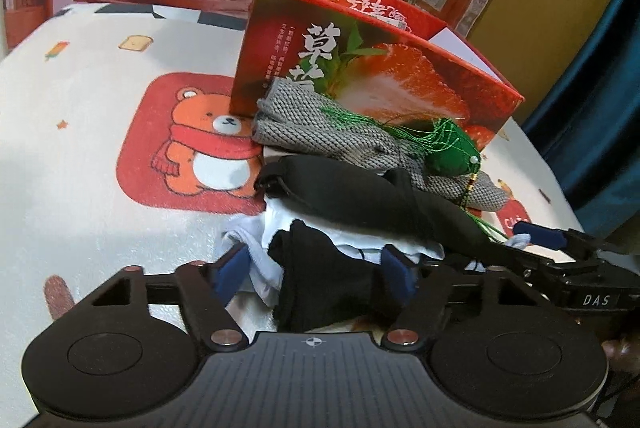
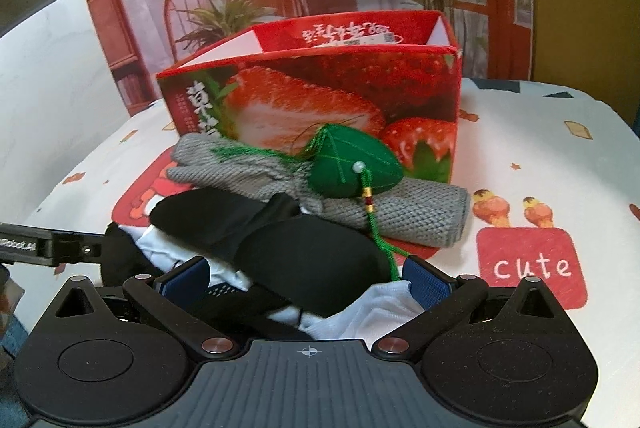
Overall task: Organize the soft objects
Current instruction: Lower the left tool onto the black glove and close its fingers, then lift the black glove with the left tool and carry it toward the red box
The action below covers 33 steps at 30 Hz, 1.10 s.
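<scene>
A pile of soft things lies in front of an open red strawberry box point(image 1: 360, 68) point(image 2: 320, 96): a grey knitted glove point(image 1: 320, 136) point(image 2: 400, 208), a green stuffed pendant with tassel point(image 1: 452, 152) point(image 2: 356, 168), a black eye mask point(image 1: 360, 196) point(image 2: 312, 252), a black cloth point(image 1: 320, 280) and white cloth point(image 1: 260, 260) point(image 2: 360, 316). My left gripper point(image 1: 316, 272) is open around the black and white cloth at the pile's near left. My right gripper point(image 2: 308, 284) is open around the eye mask and white cloth. The right gripper also shows in the left wrist view point(image 1: 536, 234).
The table wears a white cloth point(image 1: 100, 108) point(image 2: 560, 148) printed with a bear and a red "cute" patch point(image 2: 532, 264). A printed backdrop of plants and a chair stands behind. A dark blue curtain point(image 1: 600, 88) hangs at the right.
</scene>
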Tool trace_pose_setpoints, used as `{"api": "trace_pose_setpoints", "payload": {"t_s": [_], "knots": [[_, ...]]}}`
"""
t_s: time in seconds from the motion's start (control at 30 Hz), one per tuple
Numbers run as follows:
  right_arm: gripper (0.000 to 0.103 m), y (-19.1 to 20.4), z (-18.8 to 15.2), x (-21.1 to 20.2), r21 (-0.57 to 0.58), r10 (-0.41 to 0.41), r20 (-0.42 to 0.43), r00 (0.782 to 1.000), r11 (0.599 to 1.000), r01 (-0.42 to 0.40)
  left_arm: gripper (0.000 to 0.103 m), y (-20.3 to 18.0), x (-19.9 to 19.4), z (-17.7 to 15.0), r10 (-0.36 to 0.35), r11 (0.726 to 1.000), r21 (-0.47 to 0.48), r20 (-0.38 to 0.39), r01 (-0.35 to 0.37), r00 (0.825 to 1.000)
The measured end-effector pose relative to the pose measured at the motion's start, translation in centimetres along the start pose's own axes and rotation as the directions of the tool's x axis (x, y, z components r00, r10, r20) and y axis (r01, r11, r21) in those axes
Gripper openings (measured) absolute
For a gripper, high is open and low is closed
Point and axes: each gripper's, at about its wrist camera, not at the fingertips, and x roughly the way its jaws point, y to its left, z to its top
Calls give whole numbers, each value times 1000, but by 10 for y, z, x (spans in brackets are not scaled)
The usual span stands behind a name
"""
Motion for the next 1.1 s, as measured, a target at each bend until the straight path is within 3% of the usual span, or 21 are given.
{"api": "trace_pose_setpoints", "payload": {"t_s": [0.07,0.43,0.67,0.83,1.0,1.1], "knots": [[102,3,-1,-2,-7,4,-3,1000,1000,-4,62,2,2,-2,-24,1000,-10,-9,24,1000],[100,13,-9,-19,-43,-51,9,999,998,51,56,5,-3,-15,-47,998,-34,-7,47,999],[95,16,-11,-34,-54,-58,61,997,997,61,55,9,-27,-12,-14,998,-55,75,19,997],[90,23,-9,-38,-84,-27,82,996,996,34,52,7,-34,-9,-23,998,-48,105,28,994],[78,32,-13,-28,-116,34,33,999,993,-30,48,-2,-29,-10,-47,999,-3,83,48,995],[78,39,-19,-19,-154,56,1,998,987,-55,48,-4,-22,-13,-36,999,23,65,34,997]]}}
